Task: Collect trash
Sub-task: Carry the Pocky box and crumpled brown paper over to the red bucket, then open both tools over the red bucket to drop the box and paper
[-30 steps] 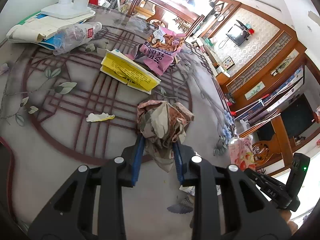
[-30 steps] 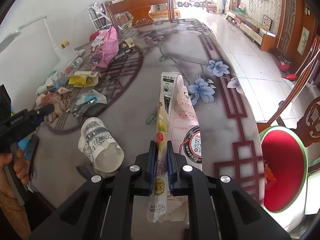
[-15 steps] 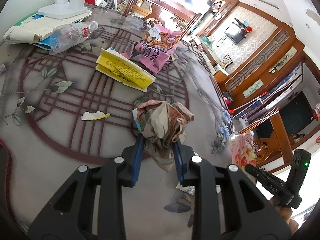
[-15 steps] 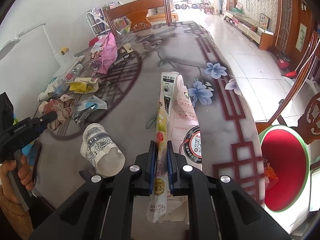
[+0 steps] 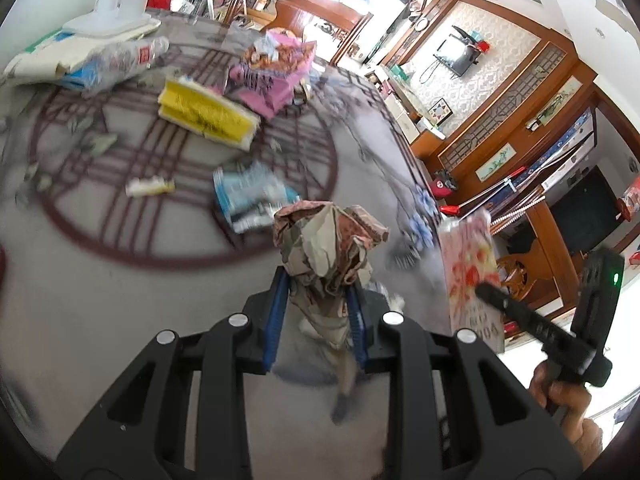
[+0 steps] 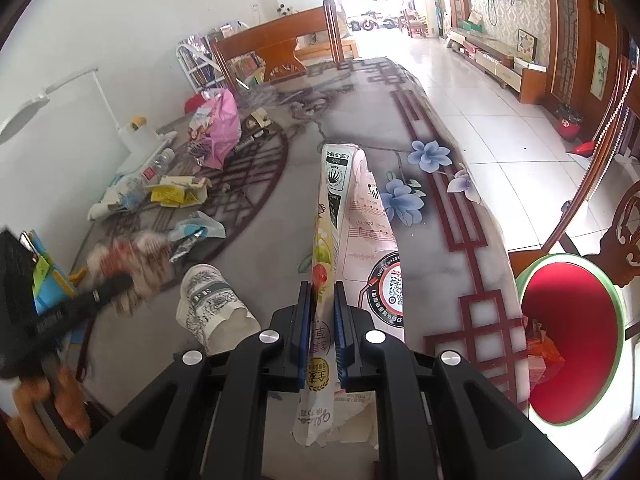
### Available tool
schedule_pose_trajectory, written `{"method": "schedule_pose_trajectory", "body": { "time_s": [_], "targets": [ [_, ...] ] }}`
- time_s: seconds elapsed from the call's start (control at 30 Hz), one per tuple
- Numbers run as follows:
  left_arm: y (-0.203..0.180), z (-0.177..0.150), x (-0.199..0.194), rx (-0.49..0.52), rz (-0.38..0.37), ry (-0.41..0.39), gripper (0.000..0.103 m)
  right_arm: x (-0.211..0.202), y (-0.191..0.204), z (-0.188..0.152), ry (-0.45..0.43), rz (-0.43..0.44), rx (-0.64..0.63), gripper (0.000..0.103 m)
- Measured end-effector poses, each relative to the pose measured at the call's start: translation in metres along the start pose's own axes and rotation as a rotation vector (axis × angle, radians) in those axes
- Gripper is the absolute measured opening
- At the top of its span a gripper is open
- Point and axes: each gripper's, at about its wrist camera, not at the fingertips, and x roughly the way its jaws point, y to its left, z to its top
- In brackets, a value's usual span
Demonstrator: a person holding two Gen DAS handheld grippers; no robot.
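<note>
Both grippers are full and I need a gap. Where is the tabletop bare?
Bare cloth runs between the paper cup and the blue flowers, around the snack bag. Crowded along the wall: yellow box, pink bag, bottle, blue wrapper.
</note>
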Motion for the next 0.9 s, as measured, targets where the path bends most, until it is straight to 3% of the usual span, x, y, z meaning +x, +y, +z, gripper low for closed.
{"method": "schedule_pose_trajectory", "body": {
  "time_s": [0.17, 0.4, 0.7, 0.9],
  "targets": [
    [-0.017, -0.025, -0.003, -0.027, -0.017, 0.032, 0.027, -0.01, -0.012, -0.001, -0.026, -0.002, 0.017, 0.009],
    [-0.063, -0.026, -0.013, 0.058, -0.011, -0.007, 0.027, -0.03, -0.046, -0.007, -0.057, 0.005, 0.076, 0.009],
    [-0.114, -0.031, 0.007, 0.123, -0.04, 0.016, 0.027, -0.049, -0.099, -0.02, -0.066, 0.044, 0.21, 0.009],
    [-0.151, -0.039, 0.032, 0.161, -0.095, 0.066, 0.027, -0.071, -0.112, -0.026, -0.148, -0.097, 0.194, 0.009]
  ]
}}
